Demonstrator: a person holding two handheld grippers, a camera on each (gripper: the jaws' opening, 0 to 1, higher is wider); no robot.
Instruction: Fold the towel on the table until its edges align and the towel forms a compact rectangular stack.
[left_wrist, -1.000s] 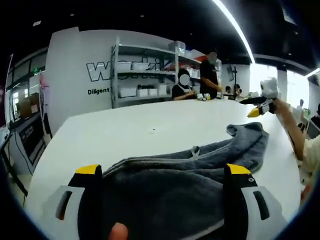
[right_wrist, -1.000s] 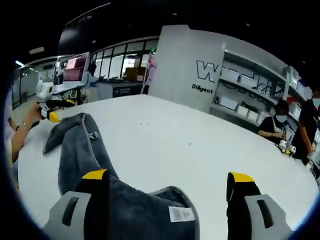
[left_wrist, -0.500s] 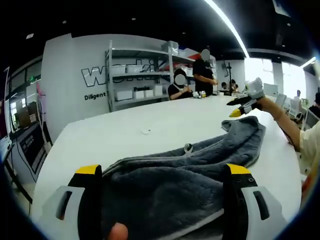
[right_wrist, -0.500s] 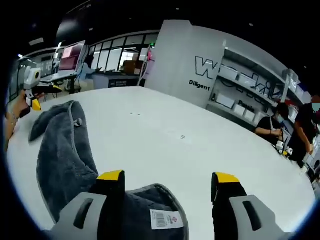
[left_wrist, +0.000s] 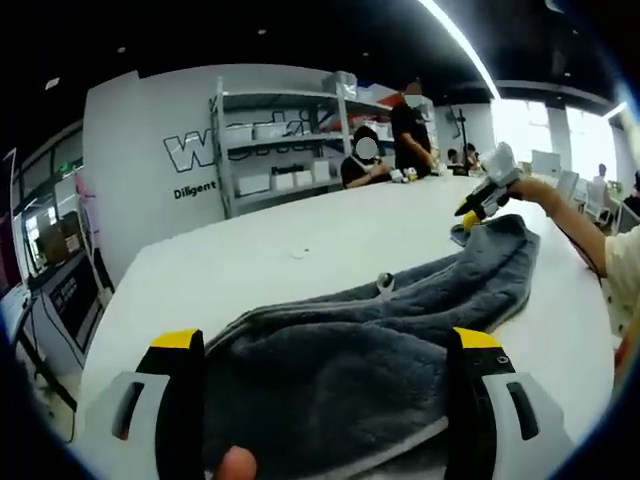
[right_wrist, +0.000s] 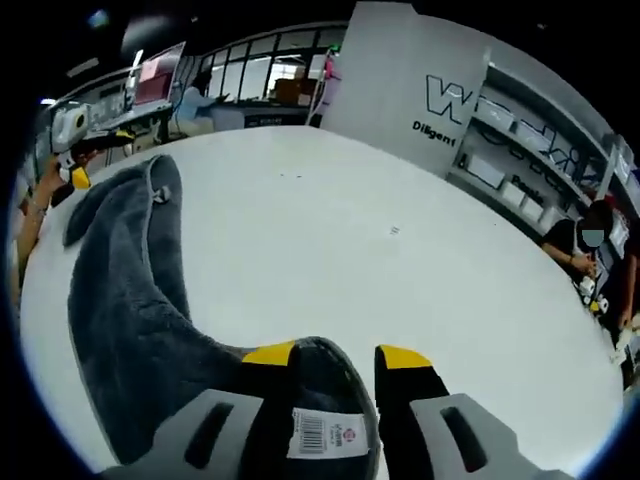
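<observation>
Jaws nipped on the grey towel (right_wrist: 130, 330) at the right gripper (right_wrist: 335, 358); left gripper (left_wrist: 326, 341) gapes wide over it, white counter (right_wrist: 330, 240) beneath.

A wide white table (left_wrist: 330, 240) carries everything here, its rounded edge curving away toward the shelving wall. Across it lies a grey towel (left_wrist: 370, 340), rumpled, stretched in a long band with ridged folds along its length. In the right gripper view the table (right_wrist: 400, 270) runs bare and broad beside the towel (right_wrist: 120, 300), which shows a white barcode label (right_wrist: 322, 432) at its near end. A few tiny specks (right_wrist: 394, 230) dot the white surface.
</observation>
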